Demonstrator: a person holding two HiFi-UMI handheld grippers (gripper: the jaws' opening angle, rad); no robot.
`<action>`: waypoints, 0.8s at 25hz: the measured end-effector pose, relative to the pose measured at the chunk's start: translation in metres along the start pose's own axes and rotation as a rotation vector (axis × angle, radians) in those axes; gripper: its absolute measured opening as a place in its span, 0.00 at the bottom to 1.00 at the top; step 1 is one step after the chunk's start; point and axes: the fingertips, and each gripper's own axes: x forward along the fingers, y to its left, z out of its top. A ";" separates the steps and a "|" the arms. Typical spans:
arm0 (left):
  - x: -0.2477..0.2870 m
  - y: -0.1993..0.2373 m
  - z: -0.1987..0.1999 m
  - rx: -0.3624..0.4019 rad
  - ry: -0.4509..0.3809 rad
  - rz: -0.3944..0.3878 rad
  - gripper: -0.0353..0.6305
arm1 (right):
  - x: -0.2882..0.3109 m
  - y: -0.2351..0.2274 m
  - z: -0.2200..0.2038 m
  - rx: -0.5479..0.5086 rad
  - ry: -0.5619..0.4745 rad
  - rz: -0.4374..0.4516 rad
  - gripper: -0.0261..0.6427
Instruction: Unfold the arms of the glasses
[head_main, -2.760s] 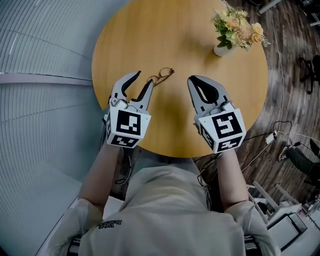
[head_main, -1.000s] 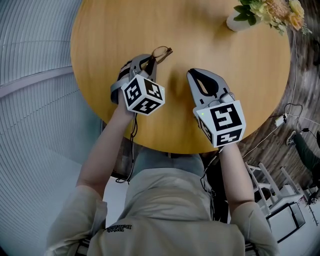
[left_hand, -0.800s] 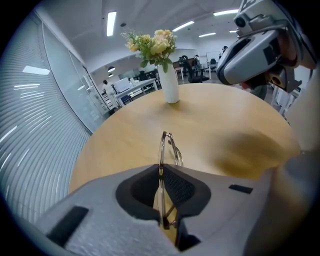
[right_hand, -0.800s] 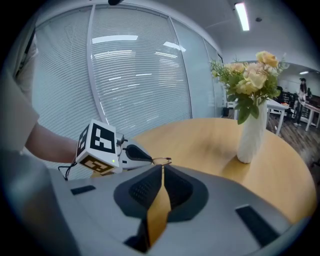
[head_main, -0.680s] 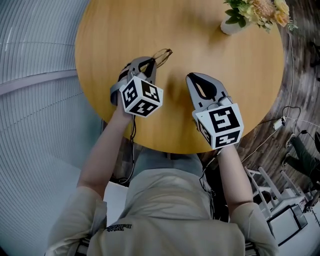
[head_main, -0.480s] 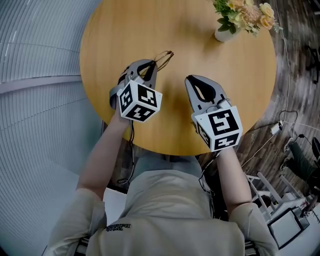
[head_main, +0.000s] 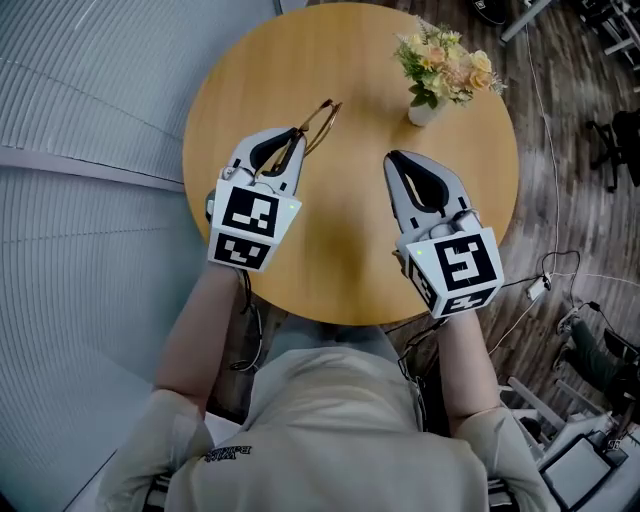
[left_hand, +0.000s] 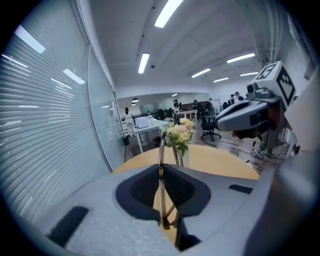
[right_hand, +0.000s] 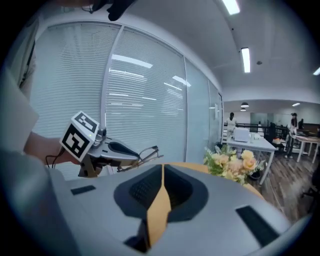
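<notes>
Step in hand, as judged: present the folded glasses (head_main: 318, 122) so the second tool can reach an arm.

Left gripper (head_main: 295, 135): the jaws have just been closing and now stand nearly together, pads pinched on the thin frame. In the left gripper view the frame runs upright between the pads, from 6 o'clock inside the jaws to 12 o'clock past the tips. Which part of the frame bears on the pads cannot be told.

Right gripper (head_main: 392, 160): jaws together, nothing between them. It lies at 3 o'clock of the left gripper, well apart from the glasses.

Position: in the head view the glasses project from the left tips toward 1 o'clock, over the table (head_main: 350, 260). The right gripper view shows them held off its surface. Flowers (head_main: 440, 65) stand at 1 o'clock of the right gripper, clear of the work.

Recommendation: hold the left grip steady without squeezing harder, since thin wire will likely bend. Open the right jaws, come in from 3 o'clock, catch one arm near its free end, and swing it about its hinge only.
</notes>
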 end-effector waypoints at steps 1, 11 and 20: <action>-0.010 0.004 0.014 -0.002 -0.032 0.011 0.12 | -0.006 0.000 0.011 -0.010 -0.018 -0.006 0.09; -0.113 0.019 0.119 -0.006 -0.301 0.089 0.12 | -0.088 0.038 0.147 -0.164 -0.282 -0.004 0.09; -0.205 0.023 0.166 -0.098 -0.501 0.128 0.12 | -0.148 0.071 0.216 -0.100 -0.466 0.067 0.09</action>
